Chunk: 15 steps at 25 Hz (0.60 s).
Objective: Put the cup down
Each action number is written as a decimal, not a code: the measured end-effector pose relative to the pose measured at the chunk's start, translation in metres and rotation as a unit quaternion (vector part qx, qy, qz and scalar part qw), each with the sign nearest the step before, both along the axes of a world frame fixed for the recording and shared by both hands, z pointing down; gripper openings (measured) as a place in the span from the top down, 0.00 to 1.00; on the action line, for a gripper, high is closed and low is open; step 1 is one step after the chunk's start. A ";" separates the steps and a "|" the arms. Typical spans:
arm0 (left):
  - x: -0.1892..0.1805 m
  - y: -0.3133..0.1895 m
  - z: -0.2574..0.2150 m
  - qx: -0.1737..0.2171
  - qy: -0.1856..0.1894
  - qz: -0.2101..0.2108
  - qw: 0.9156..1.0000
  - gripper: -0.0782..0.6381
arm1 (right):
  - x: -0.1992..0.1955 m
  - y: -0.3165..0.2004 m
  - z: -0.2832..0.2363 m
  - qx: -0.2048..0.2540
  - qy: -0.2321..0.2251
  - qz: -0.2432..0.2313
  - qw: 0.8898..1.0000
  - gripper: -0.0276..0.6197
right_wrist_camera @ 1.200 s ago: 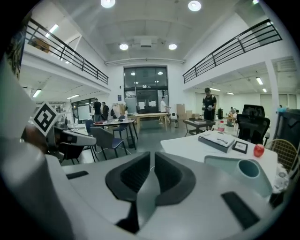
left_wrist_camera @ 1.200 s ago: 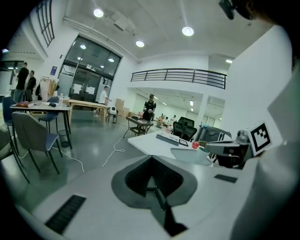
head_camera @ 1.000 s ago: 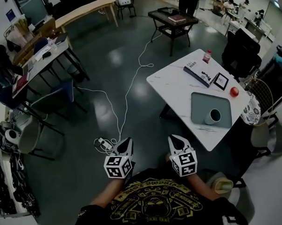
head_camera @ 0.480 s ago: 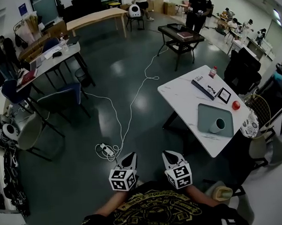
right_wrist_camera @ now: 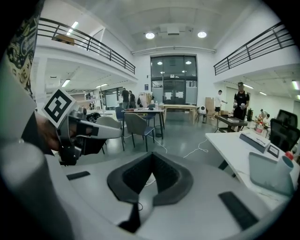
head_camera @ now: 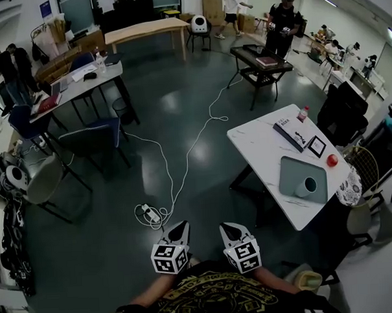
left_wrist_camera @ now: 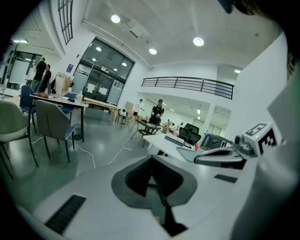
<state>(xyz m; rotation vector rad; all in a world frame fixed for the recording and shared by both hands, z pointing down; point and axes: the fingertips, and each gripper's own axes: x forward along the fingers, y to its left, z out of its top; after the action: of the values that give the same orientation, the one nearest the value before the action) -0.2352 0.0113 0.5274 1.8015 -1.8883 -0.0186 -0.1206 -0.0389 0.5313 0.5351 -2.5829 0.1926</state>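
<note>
**White stone-look bench (head_camera: 261, 157) carries the cup (head_camera: 305, 187), well away from two closed grippers**

Grey-green and rectangular, a mat (head_camera: 292, 171) lies on the bench toward the end nearest the person. The pale cup sits on the near half of this mat, and its dark mouth shows to the head camera. In the right gripper view the cup (right_wrist_camera: 287, 164) looks upright at the far right, on the mat (right_wrist_camera: 268, 173).

The left gripper (head_camera: 180, 224) and right gripper (head_camera: 225, 227) are held side by side at the bottom of the head view. They are close to the person's black printed shirt (head_camera: 215, 298) and above the dark floor (head_camera: 181, 108). The cup is well apart from both, ahead of the right gripper and off to its right, with open floor and the bench's near corner between them.

Seen in its own view, the left gripper (left_wrist_camera: 151, 161) has its dark ribbed pads pressed together with nothing between them. The right gripper (right_wrist_camera: 152, 157) is the same: jaws together and empty.

Farther along the bench, beyond the mat, lie a dark book (head_camera: 290, 131) and a small framed picture (head_camera: 317, 146). A red round thing (head_camera: 332, 160) sits near the edge beside the chairs, and a bottle (head_camera: 304, 113) stands at the far corner.

A white cable (head_camera: 183, 153) runs across the floor to a power strip (head_camera: 150, 215) just ahead of the left gripper.
</note>
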 end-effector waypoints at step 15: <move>0.006 -0.008 0.004 -0.007 -0.003 0.024 1.000 0.88 | 0.000 -0.010 0.010 -0.013 -0.003 0.017 1.000 0.95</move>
<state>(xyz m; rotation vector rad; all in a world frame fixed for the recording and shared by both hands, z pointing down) -0.2296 0.0035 0.5311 1.8400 -1.8439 0.0172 -0.1204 -0.0492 0.5411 0.5704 -2.5743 0.2390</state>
